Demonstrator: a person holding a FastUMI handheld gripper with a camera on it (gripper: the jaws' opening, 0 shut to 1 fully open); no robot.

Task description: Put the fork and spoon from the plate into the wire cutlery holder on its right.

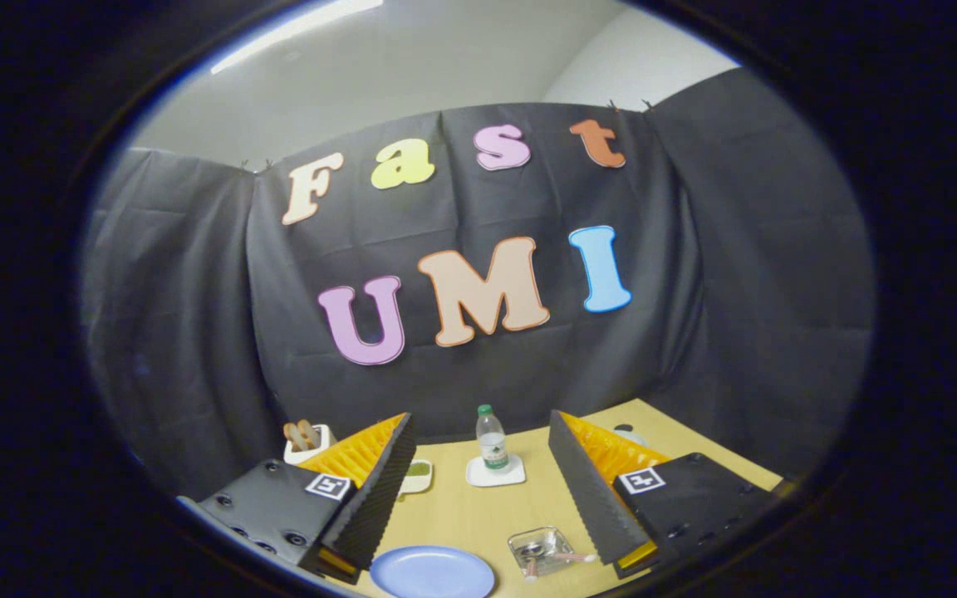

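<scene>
The claw (478, 498) hung spread and empty above the worktop (478, 515); fork and spoon (547, 555) lay in the wire cutlery holder (542, 550) right of the blue plate (432, 572).

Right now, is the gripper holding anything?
No: the gripper is open, its fingers wide apart above the table with nothing between them.

Gripper (478, 490): two wedge-shaped fingers with ribbed, sawtooth-ridged inner faces, spread wide with nothing between them, each on a dark blocky mount bearing a square black-and-white marker tag, the left mount showing several round screw holes along its outer face.
</scene>
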